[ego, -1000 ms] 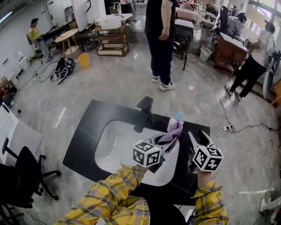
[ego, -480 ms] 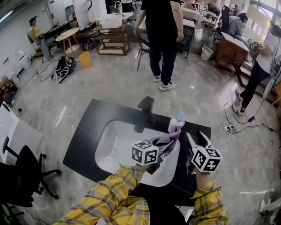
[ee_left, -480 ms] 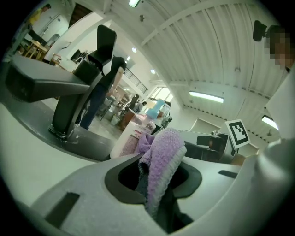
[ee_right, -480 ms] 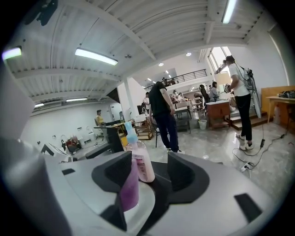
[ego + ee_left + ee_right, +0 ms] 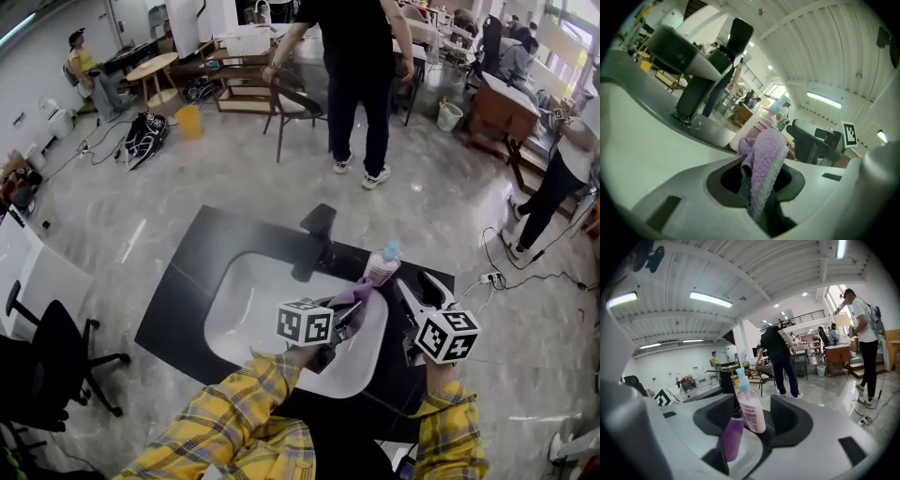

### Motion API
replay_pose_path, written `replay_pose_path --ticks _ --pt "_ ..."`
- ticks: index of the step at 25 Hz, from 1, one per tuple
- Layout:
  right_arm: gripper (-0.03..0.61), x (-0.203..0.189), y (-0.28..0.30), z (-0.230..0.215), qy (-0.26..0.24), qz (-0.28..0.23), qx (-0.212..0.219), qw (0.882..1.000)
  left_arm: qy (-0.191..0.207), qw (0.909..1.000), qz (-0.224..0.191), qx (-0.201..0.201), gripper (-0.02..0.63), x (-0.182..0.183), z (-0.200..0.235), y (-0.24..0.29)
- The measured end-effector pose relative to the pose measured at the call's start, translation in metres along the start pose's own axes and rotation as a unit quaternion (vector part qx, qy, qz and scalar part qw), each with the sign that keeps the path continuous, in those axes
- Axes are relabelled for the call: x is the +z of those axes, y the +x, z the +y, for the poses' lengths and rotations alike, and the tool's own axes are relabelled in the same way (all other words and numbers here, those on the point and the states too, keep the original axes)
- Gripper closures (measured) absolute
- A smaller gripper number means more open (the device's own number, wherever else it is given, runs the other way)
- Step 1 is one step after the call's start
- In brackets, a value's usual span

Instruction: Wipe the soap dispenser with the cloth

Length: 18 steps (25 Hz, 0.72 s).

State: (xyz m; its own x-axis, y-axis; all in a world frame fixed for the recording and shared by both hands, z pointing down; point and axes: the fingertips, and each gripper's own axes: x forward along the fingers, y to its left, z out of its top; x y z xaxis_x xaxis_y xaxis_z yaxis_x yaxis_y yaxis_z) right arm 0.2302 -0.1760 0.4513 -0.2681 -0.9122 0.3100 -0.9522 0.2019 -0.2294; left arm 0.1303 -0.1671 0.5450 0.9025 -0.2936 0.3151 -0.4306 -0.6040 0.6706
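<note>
cloth [image 5: 764, 154]: purple terry, fluffy nap, paler ribbed edge.
soap dispenser [image 5: 751, 412]: glossy see-through plastic, pink inside; smooth pale blue plastic pump; printed label.
sink [image 5: 246, 298]: white, smooth, glossy.
table [image 5: 183, 291]: black, matt.
faucet [image 5: 314, 230]: black, smooth, slight sheen.
left gripper [image 5: 757, 183], right gripper [image 5: 419, 284]: grey matt plastic shells; cubes with matt black-and-white print.
sleeve [image 5: 234, 422]: yellow plaid woven cloth.
floor [image 5: 169, 178]: grey, marbled, polished, catching the light.

Lower part of the soap dispenser [image 5: 753, 132] behind the cloth [image 5: 764, 157]; label print [image 5: 751, 414] illegibly small.
</note>
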Motion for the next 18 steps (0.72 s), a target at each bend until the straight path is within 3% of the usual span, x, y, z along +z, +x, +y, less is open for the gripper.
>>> replay_pose_path --ticks 4,9,12,18 --pt "0.345 0.006 0.010 0.008 -0.062 0.012 0.050 0.997 -0.004 0.9999 -0.006 -0.013 0.528 -0.001 -0.002 -0.019" --pt "0.345 0.014 0.024 0.025 -0.113 0.023 0.154 0.981 0.014 0.9988 -0.035 -0.032 0.528 0.016 -0.013 -0.045" --pt "0.345 0.019 0.032 0.030 -0.141 0.027 0.188 0.972 0.026 0.9976 -0.048 -0.042 0.528 0.025 -0.023 -0.060" --pt "0.345 0.021 0.054 0.043 -0.216 0.066 0.276 0.934 0.035 0.9954 -0.081 -0.036 0.528 0.034 -0.027 -0.084"
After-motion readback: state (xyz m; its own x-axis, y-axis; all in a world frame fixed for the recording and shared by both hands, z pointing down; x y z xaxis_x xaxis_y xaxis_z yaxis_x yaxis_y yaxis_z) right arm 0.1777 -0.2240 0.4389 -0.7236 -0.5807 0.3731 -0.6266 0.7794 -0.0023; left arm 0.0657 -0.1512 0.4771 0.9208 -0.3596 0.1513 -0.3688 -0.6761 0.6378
